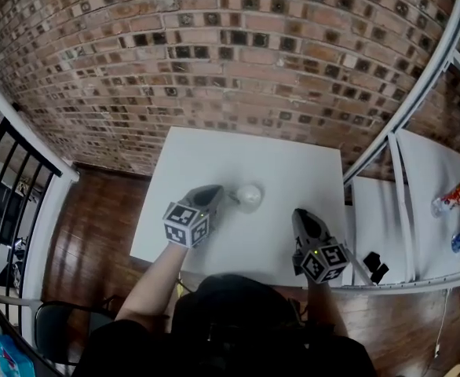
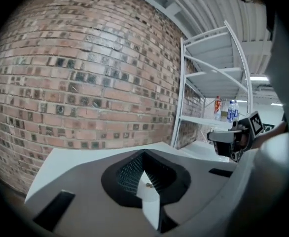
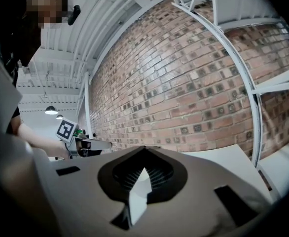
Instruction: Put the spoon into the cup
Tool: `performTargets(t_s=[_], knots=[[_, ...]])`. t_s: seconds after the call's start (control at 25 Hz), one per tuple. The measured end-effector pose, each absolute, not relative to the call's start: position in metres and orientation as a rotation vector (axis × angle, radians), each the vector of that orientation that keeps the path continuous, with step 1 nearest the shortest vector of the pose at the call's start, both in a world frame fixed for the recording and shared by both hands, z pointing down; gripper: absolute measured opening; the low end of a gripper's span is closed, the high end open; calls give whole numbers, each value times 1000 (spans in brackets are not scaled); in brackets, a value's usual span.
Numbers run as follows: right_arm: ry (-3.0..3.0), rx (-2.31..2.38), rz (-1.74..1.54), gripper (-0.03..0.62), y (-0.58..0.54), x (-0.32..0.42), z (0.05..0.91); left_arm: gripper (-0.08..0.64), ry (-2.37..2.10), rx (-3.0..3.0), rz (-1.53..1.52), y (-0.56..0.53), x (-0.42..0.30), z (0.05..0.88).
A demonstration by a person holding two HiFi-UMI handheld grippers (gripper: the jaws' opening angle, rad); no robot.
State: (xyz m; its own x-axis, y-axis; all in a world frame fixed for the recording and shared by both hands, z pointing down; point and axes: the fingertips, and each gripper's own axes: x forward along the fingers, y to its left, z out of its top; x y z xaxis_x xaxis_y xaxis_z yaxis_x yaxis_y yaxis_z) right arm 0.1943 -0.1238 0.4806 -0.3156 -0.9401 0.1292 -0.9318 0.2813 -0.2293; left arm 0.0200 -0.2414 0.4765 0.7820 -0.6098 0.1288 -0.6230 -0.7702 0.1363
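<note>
A small pale cup point(image 1: 250, 197) stands near the middle of the white table point(image 1: 293, 171). A short dark bit shows at the cup's left side; I cannot tell whether it is the spoon. My left gripper point(image 1: 222, 192) hovers just left of the cup, pointing towards it. In its own view the left gripper point(image 2: 144, 153) has its jaws shut with nothing between them. My right gripper point(image 1: 298, 213) is to the right of the cup and apart from it. Its own view shows the right gripper point(image 3: 143, 149) shut and holding nothing, with the left gripper point(image 3: 88, 144) off to its left.
A brick wall point(image 1: 214, 53) rises behind the table. A white metal shelf frame point(image 1: 407, 116) stands at the right, with bottles point(image 1: 454, 199) on its shelf. A small black item point(image 1: 375, 267) lies near the table's right front corner. A black railing point(image 1: 10, 171) runs at the left.
</note>
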Motion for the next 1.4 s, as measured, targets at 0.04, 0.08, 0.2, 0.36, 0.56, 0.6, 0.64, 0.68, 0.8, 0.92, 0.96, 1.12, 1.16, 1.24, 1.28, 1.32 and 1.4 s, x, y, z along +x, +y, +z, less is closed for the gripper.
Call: performTargets(t_s=[0.04,0.08,0.2,0.36,0.56,0.6,0.64,0.68,0.8,0.92,0.96,1.12,1.16,1.24,1.28,1.32,1.4], knots=[[2478,-1825,-405,5,-124,195,480,3,-993,2804,72,-240,13,469],[2467,-1827,-400,5,-123,196,479,3,-1017,2808,33,-238,5,462],[2454,-1796,-374,3,-121,191,471,3,-1101,2831,-69,-231,-17,442],[2455,-1786,-355,3,-126,183,468,3,-1180,2860,-149,-220,-50,422],[2465,-1815,-355,2,-118,175,471,3,-1295,2838,-124,-199,-98,423],[2462,-1822,-353,2,-117,176,470,3,-1326,2820,-135,-198,-109,422],[2457,-1830,-354,2,-116,177,470,3,-1358,2801,-150,-197,-120,422],[2448,-1838,-358,2,-115,179,471,3,-1391,2780,-165,-198,-131,422],[2426,-1851,-375,2,-114,181,472,3,-1464,2721,-205,-198,-152,425],[2434,-1843,-378,2,-112,176,473,3,-1482,2687,-210,-194,-160,430],[2439,-1841,-378,2,-112,173,473,3,-1482,2680,-207,-192,-161,432],[2444,-1836,-385,2,-114,168,475,3,-1475,2663,-186,-188,-164,442],[2443,-1836,-385,2,-114,167,475,3,-1474,2659,-185,-188,-164,444],[2435,-1838,-384,2,-114,167,475,3,-1476,2649,-193,-187,-165,447],[2430,-1840,-382,2,-113,167,475,3,-1475,2646,-195,-186,-165,447],[2427,-1842,-380,2,-112,167,476,3,-1473,2645,-194,-185,-164,448],[2425,-1845,-381,2,-110,167,479,3,-1467,2651,-191,-183,-161,450]])
